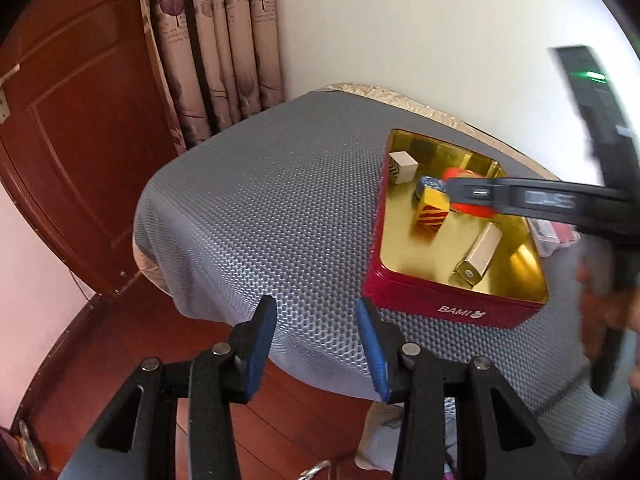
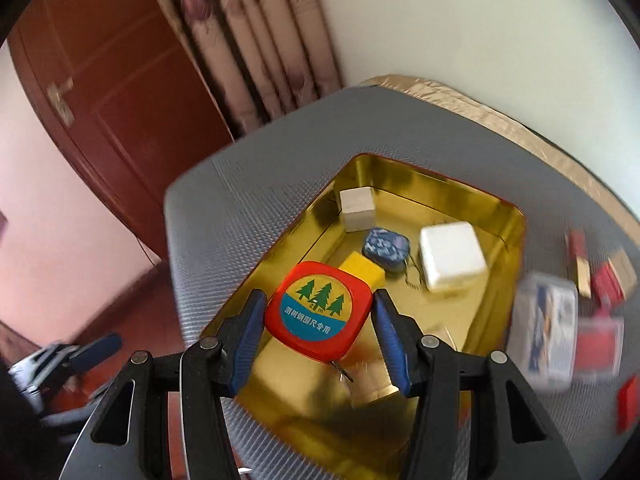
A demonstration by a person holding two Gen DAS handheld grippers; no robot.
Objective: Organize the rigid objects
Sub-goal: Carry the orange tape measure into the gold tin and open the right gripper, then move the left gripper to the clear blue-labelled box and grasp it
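Note:
A red tin with a gold inside [image 1: 444,300] [image 2: 512,220] stands on the grey mat. In it lie a pale wooden cube [image 1: 404,166] [image 2: 357,208], a yellow striped block [image 1: 430,210] [image 2: 364,270], a small blue patterned case [image 2: 386,248], a white square block [image 2: 452,256] and a white cylinder-like piece [image 1: 478,256]. My right gripper [image 2: 318,320] [image 1: 472,200] is shut on a red tape measure [image 2: 316,310] and holds it over the tin. My left gripper [image 1: 316,344] is open and empty at the table's near edge, left of the tin.
The table wears a grey dotted mat [image 1: 260,208]. Clear plastic boxes [image 2: 548,332] and small red items [image 2: 608,288] lie right of the tin. A brown door [image 1: 72,120] and a curtain [image 1: 224,40] stand behind. Wooden floor lies below.

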